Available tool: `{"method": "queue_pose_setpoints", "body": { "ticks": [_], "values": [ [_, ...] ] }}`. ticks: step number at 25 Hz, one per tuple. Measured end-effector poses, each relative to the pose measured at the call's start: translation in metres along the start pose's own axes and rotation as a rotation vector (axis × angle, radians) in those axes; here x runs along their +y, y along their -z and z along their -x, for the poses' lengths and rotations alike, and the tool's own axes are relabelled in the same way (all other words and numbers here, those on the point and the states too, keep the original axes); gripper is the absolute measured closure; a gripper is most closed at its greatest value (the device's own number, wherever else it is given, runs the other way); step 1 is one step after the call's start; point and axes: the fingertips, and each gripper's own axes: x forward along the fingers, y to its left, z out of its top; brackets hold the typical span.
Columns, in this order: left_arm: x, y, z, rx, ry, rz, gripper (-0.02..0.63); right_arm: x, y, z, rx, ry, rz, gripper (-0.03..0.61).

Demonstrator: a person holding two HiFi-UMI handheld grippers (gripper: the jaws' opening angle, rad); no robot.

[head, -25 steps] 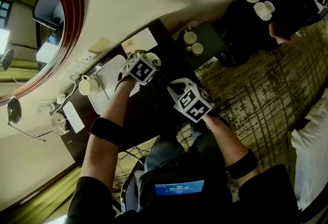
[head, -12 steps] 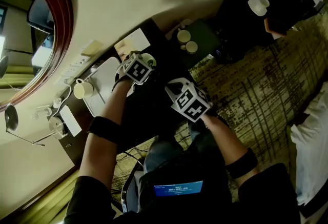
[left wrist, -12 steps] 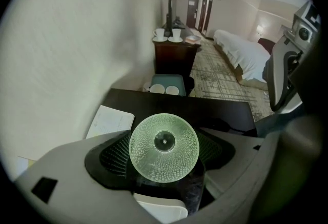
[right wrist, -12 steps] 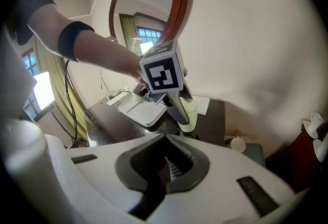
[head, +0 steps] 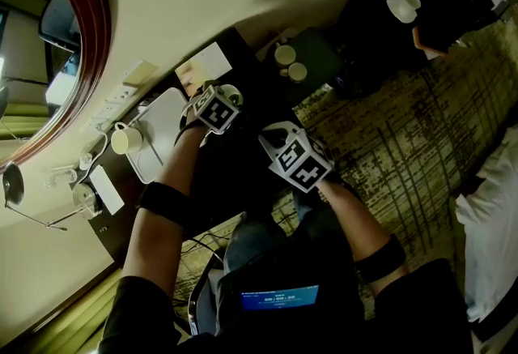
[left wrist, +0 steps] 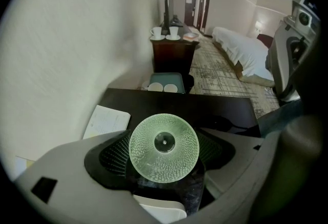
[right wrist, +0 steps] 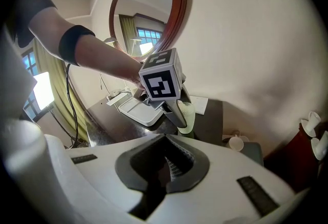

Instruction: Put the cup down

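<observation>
The left gripper's point(left wrist: 164, 142) jaws stand wide and pinch the cup point(left wrist: 164, 147). A dark pad presses on each side of it, and its round, dimpled green face fills the gap between them. The right gripper's point(right wrist: 165, 159) jaws are pressed together with nothing between them. In the head view it point(head: 275, 138) hangs over the table point(head: 243, 174), just beside the left gripper point(head: 229, 97).

From the right gripper view the cup point(right wrist: 187, 117) is upright in the left jaws, low over the dark table point(right wrist: 210, 120). Whether its base touches the top I cannot tell. It is just right of the white tray point(right wrist: 137, 109), with a paper point(right wrist: 204, 103) lying behind it.

In the head view a white mug point(head: 125, 138) stands on the tray point(head: 166, 130), well apart from the green cup point(head: 234, 93).

Past the table's far edge, a low green stand point(left wrist: 166, 80) holds two small cups. Beyond it a dark cabinet point(left wrist: 171, 54) carries two more cups on saucers, and a bed point(left wrist: 241, 56) lies to the right. An oval mirror point(right wrist: 148, 13) hangs on the wall.
</observation>
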Motion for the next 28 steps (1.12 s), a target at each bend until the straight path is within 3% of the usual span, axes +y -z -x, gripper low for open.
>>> {"method": "queue_pose_setpoints", "body": {
  "ticks": [15,21,26,28],
  "values": [
    [-0.002,-0.01,0.019,-0.054,-0.04,0.001,0.221,0.001,0.003,0.012,-0.008,0.011,0.017,0.577],
    [-0.007,-0.015,0.063,-0.089,-0.083,-0.023,0.221,0.002,-0.021,0.019,-0.006,0.023,0.067,0.577],
    [-0.018,-0.007,0.114,-0.169,-0.122,0.01,0.222,0.014,-0.041,0.017,-0.015,0.007,0.096,0.577],
    [-0.02,-0.001,0.136,-0.204,-0.158,0.037,0.27,0.021,-0.048,0.014,-0.016,0.0,0.107,0.577]
  ]
}}
